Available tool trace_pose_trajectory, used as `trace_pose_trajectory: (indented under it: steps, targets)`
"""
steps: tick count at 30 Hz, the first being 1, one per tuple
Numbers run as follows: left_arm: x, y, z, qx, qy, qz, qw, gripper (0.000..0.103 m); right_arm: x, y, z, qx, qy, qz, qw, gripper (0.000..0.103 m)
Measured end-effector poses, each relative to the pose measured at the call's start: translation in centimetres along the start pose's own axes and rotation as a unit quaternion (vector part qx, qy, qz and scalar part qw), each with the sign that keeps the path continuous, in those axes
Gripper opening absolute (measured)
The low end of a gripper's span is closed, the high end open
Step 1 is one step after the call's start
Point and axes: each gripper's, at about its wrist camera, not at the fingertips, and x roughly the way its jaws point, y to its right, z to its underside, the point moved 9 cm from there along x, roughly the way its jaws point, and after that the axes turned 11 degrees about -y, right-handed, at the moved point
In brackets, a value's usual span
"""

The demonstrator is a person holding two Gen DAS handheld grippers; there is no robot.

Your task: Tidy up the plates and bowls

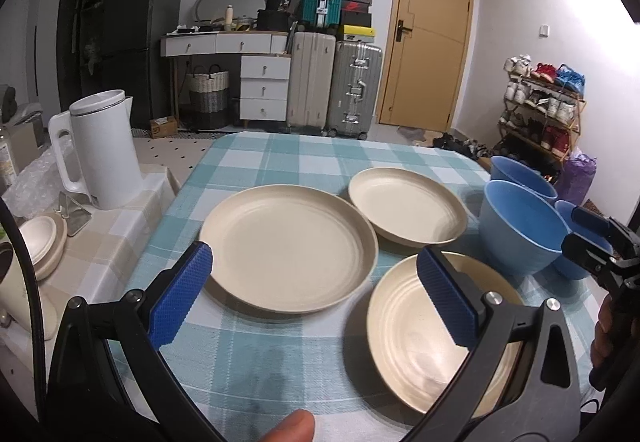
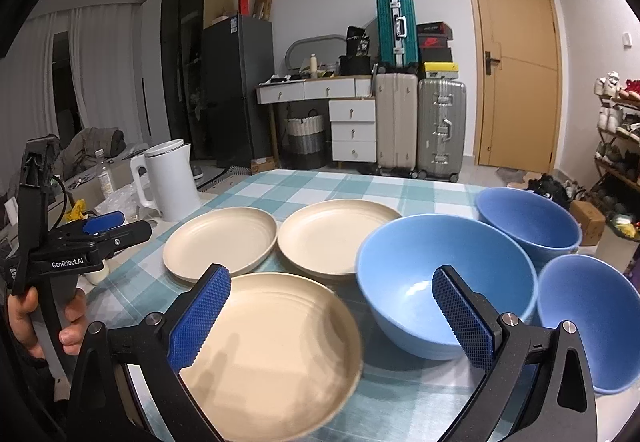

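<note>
Three cream plates lie on the checked tablecloth: a large one [image 1: 286, 252] at left, one behind it [image 1: 406, 209], and a near one [image 1: 424, 334]. Three blue bowls stand at right: the biggest [image 2: 444, 282], one behind [image 2: 528, 222], one at the near right [image 2: 592, 318]. My left gripper [image 1: 314, 268] is open and empty, above the near edge of the large plate, its right finger over the near plate. My right gripper [image 2: 332, 306] is open and empty, between the near plate [image 2: 264, 354] and the biggest bowl.
A white kettle [image 1: 102, 149] stands on a side table at left with a small cream lidded dish [image 1: 42, 244]. Beyond the table's far edge [image 1: 320, 135] are suitcases, drawers, a door and a shoe rack at right.
</note>
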Motion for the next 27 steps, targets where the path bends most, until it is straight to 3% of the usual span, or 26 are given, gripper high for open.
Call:
trace_pose_trajectory:
  steps: [15,22,27]
  targets:
    - [2.9,-2.4,-1.0,-0.003,-0.040,-0.046,0.9981,0.102,4.7,-3.7,-3.8,-0.028,-0.033,-0.009,0.999,0.103]
    - [4.0,-3.3,-1.6,-0.023,-0.052,-0.017,0.9982,0.102,6.5,-4.8,-5.1,-0.034,-0.047,-0.008,0.998,0.103]
    - [4.8,-5.0,-2.0,-0.037,-0.058,-0.032,0.9971,0.102,7.9,-5.8,-5.9,-0.041,-0.058,-0.008,0.997,0.103]
